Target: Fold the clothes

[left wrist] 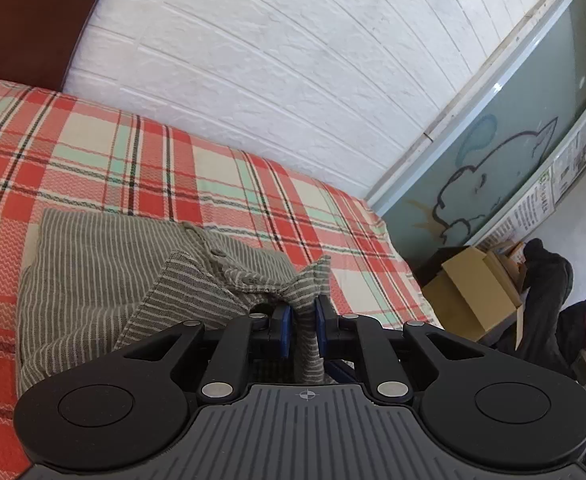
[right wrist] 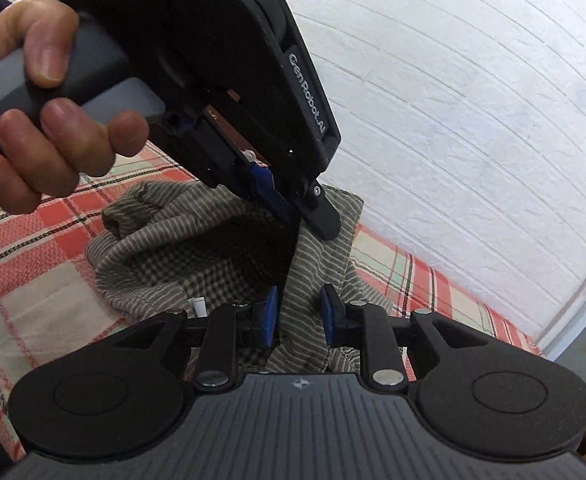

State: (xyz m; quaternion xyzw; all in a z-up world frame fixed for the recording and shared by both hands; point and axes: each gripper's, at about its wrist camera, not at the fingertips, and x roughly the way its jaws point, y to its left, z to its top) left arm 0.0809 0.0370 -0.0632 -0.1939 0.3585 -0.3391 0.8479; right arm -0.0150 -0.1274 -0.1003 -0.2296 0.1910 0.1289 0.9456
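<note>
Plaid cloth in red, cream and mint covers the bed, and that bed is the biggest thing here. Behind it stands a white brick-pattern wall. A dark brown headboard sits at one end. At the other end is a pale blue-green glass door with a cartoon drawn on it. Near the door are cardboard boxes, and a person in dark clothes bends over them.

On the bed lies the grey striped shirt, which has buttons. Part of it lies flat and part is lifted into a bunch.

Both tools are at that bunch. The left hand-held gripper is a little open, and a strip of shirt runs between its blue pads. The pads look like they are just off the cloth, so I think it is not pinching. The right hand-held gripper is also partly open. Shirt cloth sits between its pads too, next to one pad and clear of the other. A person's hand holds the left tool's handle, seen from the right camera.

I think the fold is being set up, and the grip on the cloth is being changed. Next, one tool needs to pinch the edge tight, then the cloth needs to be pulled smooth and laid over.
</note>
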